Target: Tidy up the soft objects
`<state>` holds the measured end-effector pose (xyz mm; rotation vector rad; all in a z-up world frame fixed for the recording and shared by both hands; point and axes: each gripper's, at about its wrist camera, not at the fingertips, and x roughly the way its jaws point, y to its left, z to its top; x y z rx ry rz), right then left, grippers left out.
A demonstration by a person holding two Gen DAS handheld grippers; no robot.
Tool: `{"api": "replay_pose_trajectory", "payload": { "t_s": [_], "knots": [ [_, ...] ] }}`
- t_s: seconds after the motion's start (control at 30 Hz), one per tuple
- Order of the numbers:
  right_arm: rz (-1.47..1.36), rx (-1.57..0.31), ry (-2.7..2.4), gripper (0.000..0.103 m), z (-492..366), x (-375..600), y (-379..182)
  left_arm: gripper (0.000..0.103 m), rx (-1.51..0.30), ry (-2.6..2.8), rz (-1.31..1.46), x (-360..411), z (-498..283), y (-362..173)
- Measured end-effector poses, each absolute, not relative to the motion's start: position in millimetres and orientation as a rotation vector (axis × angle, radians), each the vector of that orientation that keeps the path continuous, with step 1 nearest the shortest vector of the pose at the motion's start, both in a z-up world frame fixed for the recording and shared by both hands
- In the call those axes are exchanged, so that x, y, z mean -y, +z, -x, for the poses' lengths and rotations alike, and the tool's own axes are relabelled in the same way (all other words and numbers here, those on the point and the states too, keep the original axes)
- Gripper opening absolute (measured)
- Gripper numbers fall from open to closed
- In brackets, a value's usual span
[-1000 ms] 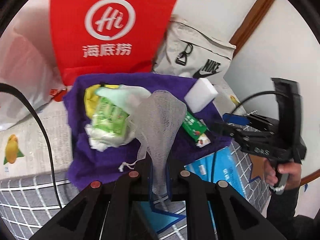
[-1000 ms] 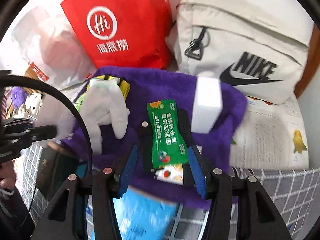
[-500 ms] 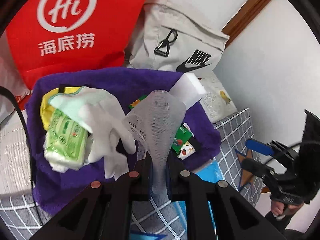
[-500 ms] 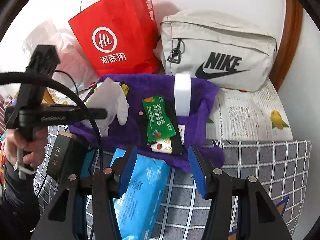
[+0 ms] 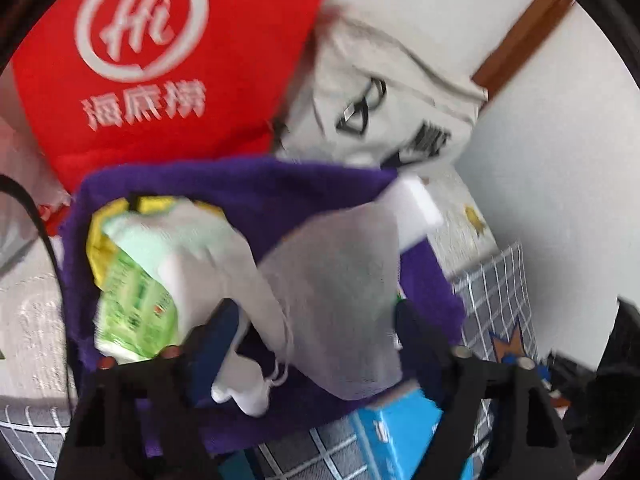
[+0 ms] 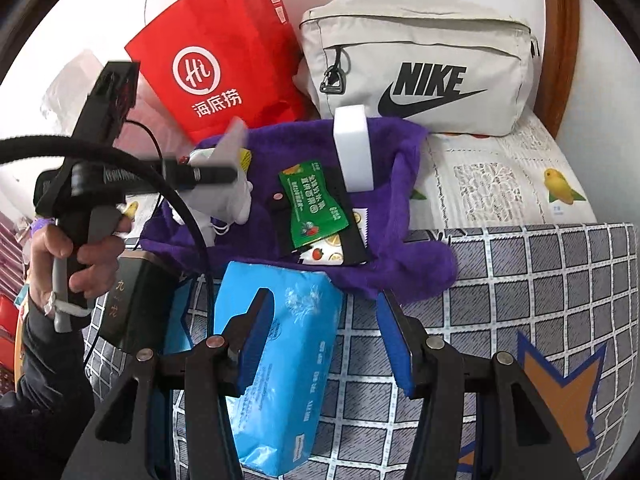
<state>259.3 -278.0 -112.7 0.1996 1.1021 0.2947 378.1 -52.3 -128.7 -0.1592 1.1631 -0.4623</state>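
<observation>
Two claws are working over a bed where a purple towel point(image 6: 400, 184) is carrying the soft things. The left claw point(image 5: 316, 320) has just been opening its jaws, and they are now standing wide with the white mesh pouch point(image 5: 336, 300) hanging loose between them, blurred, no pad visibly pressing on it; I judge it is being let go onto the towel. In the left wrist view the pouch is reaching from the jaws toward 1 o'clock, its long axis running along that line, with its drawstring end near the claw at 7 o'clock. A white glove point(image 5: 192, 248) is lying just beside it at 10 o'clock, over a green wipes pack point(image 5: 136, 312), and a white sponge point(image 5: 416, 208) is sitting past the pouch's far end.

The right claw point(image 6: 320, 344) is standing partly open and gripping nothing. A blue tissue pack point(image 6: 280, 360) is lying under its left finger on the checked bed cover point(image 6: 520, 300), long axis running roughly 12 to 6, off the towel's near edge. A green sachet point(image 6: 316, 204) is lying on the towel at 12 o'clock from this claw. The right hand is nearer the tissue pack, so that pickup would probably fall to it, needing a small shift toward 9 o'clock to straddle the pack.
</observation>
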Motion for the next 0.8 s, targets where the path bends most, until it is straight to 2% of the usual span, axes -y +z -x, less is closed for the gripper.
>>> {"api": "replay_pose_trajectory", "payload": {
  "t_s": [0.4,0.8],
  "knots": [
    [-0.190,-1.111,0.325,0.053,-242,265,-112,0.086,-1.073,-0.424,0.091,46,-359,-88],
    [-0.175,-1.072,0.317,0.053,-215,253,-89,0.086,-1.026,-0.353,0.059,22,-316,-56]
  ]
}}
